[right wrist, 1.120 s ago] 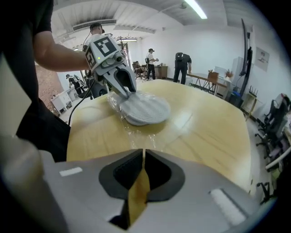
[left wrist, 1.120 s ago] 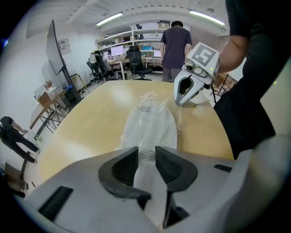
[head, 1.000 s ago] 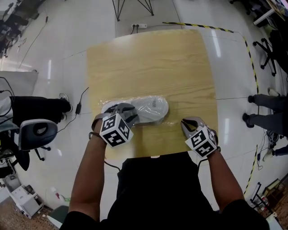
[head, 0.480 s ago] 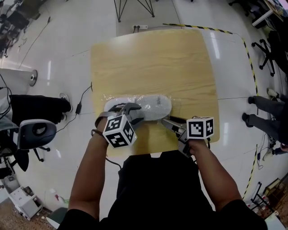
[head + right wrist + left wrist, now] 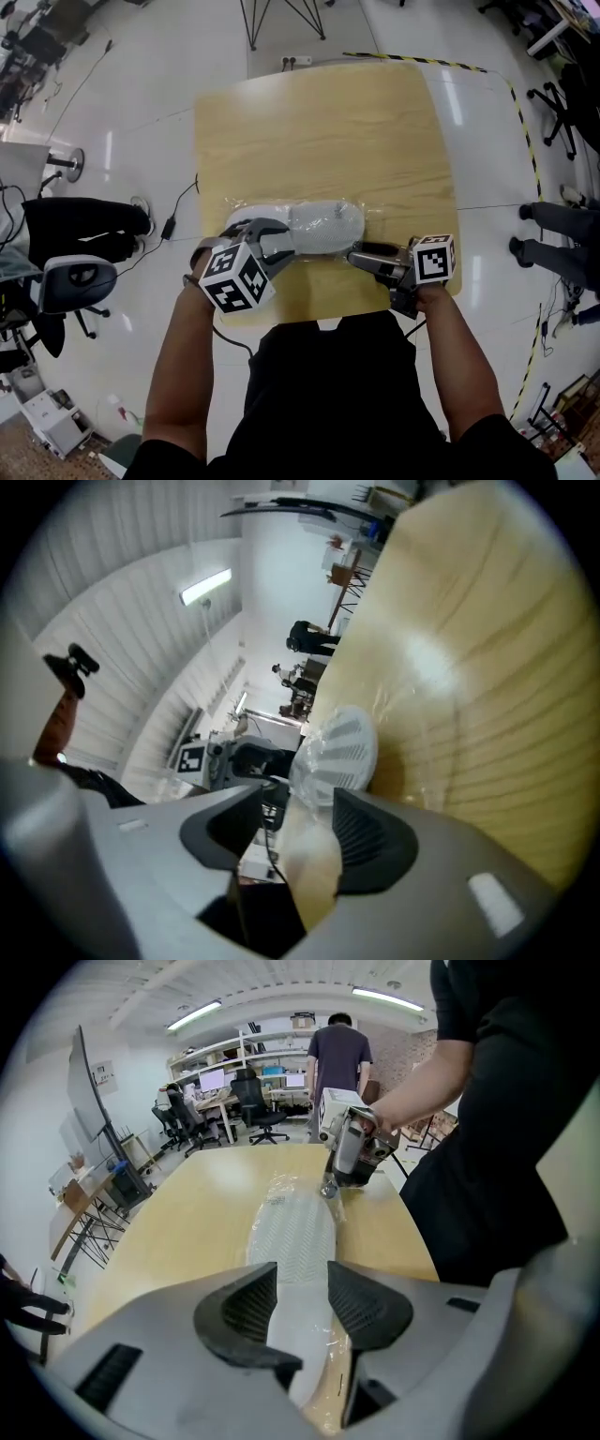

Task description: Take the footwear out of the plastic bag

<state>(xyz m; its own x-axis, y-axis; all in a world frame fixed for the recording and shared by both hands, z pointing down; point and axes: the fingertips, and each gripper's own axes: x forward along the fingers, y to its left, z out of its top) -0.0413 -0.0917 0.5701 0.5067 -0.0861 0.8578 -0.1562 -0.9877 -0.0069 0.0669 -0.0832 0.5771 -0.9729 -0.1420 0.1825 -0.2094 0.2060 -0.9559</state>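
A white slipper [image 5: 321, 225] sealed in a clear plastic bag lies across the wooden table [image 5: 319, 131] near its front edge. My left gripper [image 5: 279, 242] is at the bag's left end. In the left gripper view the bagged slipper [image 5: 295, 1227] runs between the spread pads of that gripper [image 5: 302, 1302], which do not squeeze it. My right gripper [image 5: 354, 253] lies on its side and points left at the bag's right end, its jaws closing. In the right gripper view the slipper sole [image 5: 337, 752] sits just beyond the gripper [image 5: 295, 832], with only the table edge between the pads.
An office chair [image 5: 80, 281] stands on the floor to the left. A person's legs [image 5: 553, 234] and yellow-black floor tape [image 5: 520, 122] are on the right. Behind the table a person [image 5: 337, 1054] stands among desks and chairs.
My right gripper swung from the table's front right corner leftward to the bag's right end, turned on its side, and its jaws came apart. The left gripper's jaws widened around the bag's left end.
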